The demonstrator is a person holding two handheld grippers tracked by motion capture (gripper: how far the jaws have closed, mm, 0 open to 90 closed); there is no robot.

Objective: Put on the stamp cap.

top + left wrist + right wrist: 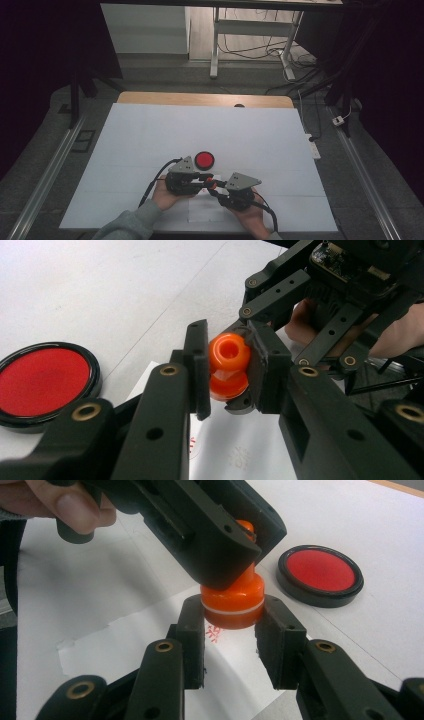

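Observation:
An orange stamp (pixel 212 185) with a round knob on top hangs just above a small white paper slip (pixel 205 212) at the table's front. My left gripper (pixel 227 375) is shut on the stamp's (pixel 228 365) knob, its pads pressing from both sides. My right gripper (pixel 232 625) is shut on the stamp's (pixel 232 600) wide base with its white ring. The two grippers meet nose to nose, the left gripper (pixel 205 180) beside the right gripper (pixel 217 190). A red printed mark (pixel 212 634) shows on the paper (pixel 125 630) under the stamp.
A round red ink pad (pixel 204 160) in a black case lies open just behind the grippers; the ink pad (pixel 42 382) is close to my left gripper's side. A white sheet (pixel 150 140) covers the table. Hands hold both grippers from the front edge.

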